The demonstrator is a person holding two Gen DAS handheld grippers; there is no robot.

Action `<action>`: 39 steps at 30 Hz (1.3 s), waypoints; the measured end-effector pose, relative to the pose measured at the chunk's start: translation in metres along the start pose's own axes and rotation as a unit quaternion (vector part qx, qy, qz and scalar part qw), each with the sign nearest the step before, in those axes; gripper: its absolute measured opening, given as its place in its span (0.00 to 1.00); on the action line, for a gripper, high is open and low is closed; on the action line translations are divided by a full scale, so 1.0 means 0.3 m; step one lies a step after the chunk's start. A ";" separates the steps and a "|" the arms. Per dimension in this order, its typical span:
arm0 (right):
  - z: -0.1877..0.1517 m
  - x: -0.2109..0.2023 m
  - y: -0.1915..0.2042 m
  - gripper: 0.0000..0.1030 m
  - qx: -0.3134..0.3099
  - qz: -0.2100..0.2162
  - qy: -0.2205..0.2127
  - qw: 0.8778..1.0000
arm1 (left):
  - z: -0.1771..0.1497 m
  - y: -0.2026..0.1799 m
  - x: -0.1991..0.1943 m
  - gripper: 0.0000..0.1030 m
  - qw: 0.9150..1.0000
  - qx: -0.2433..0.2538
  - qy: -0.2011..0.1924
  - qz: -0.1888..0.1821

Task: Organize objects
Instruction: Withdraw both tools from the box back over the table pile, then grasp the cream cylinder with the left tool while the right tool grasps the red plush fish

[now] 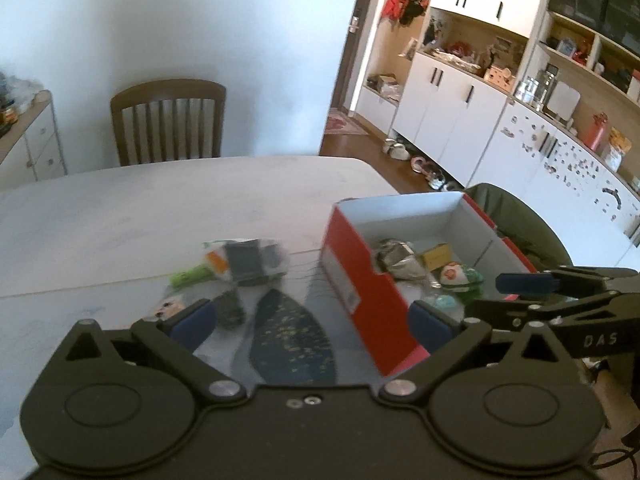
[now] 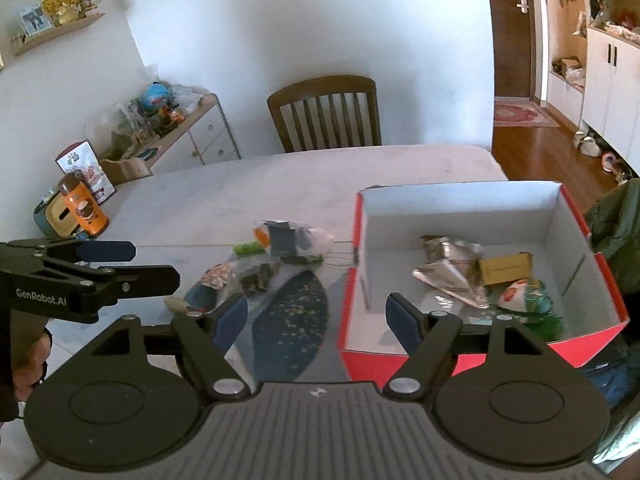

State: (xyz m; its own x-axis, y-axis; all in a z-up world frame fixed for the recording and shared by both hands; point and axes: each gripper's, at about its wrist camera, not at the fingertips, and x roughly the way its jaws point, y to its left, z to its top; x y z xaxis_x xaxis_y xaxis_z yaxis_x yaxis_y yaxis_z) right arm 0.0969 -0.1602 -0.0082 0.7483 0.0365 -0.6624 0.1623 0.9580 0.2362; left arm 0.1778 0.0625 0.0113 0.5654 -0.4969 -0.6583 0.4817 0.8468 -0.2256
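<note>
A red shoebox (image 2: 460,212) with a white inside stands open on the table; in the left wrist view the shoebox (image 1: 384,320) is at centre right. It holds silver foil packets (image 2: 448,268), a small yellow box (image 2: 506,266) and a round red, white and green packet (image 2: 520,296). Left of the box lie a clear bag (image 2: 292,236), a green item (image 2: 248,249), small packets (image 2: 216,276) and a dark blue oval piece (image 2: 288,320) with gold specks. My right gripper (image 2: 316,320) is open above the box's near left corner. My left gripper (image 1: 311,322) is open over the blue oval (image 1: 292,340).
A wooden chair (image 2: 324,112) stands at the table's far side. An orange bottle (image 2: 82,208) and a tissue box sit at the table's left edge. A green jacket (image 1: 516,216) hangs right of the box. Cabinets and shelves (image 1: 460,100) line the right wall.
</note>
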 end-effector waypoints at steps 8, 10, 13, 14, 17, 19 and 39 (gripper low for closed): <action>0.003 0.062 0.105 0.74 -0.004 0.008 0.007 1.000 | -0.038 0.176 -0.034 0.99 1.000 -0.020 -0.001 0.009; 0.002 0.083 0.131 0.74 -0.009 0.010 0.012 1.000 | -0.052 0.219 -0.039 0.99 1.000 -0.022 -0.006 0.009; -0.001 0.111 0.173 0.74 -0.019 0.013 0.019 1.000 | -0.065 0.280 -0.040 0.99 0.999 -0.027 -0.009 0.016; -0.002 0.122 0.188 0.74 -0.023 0.013 0.021 0.999 | -0.066 0.297 -0.040 0.99 0.999 -0.028 -0.006 0.021; -0.005 0.154 0.229 0.74 -0.030 0.019 0.028 0.999 | -0.074 0.358 -0.031 0.99 0.998 -0.033 0.001 0.044; -0.009 0.180 0.254 0.74 -0.035 0.022 0.036 0.999 | -0.081 0.400 -0.025 0.99 0.998 -0.041 0.002 0.051; -0.146 0.516 0.486 0.74 -0.131 0.048 0.105 0.985 | -0.207 0.583 0.191 0.99 0.991 -0.085 0.067 0.076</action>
State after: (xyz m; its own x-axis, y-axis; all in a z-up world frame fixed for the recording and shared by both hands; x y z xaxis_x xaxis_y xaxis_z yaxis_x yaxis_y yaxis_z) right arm 0.2082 -0.0026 -0.1074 0.5981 0.1622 -0.7849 -0.0951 0.9867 0.1315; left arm 0.2527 0.1940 -0.1105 0.5228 -0.3405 -0.7815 0.2711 0.9356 -0.2263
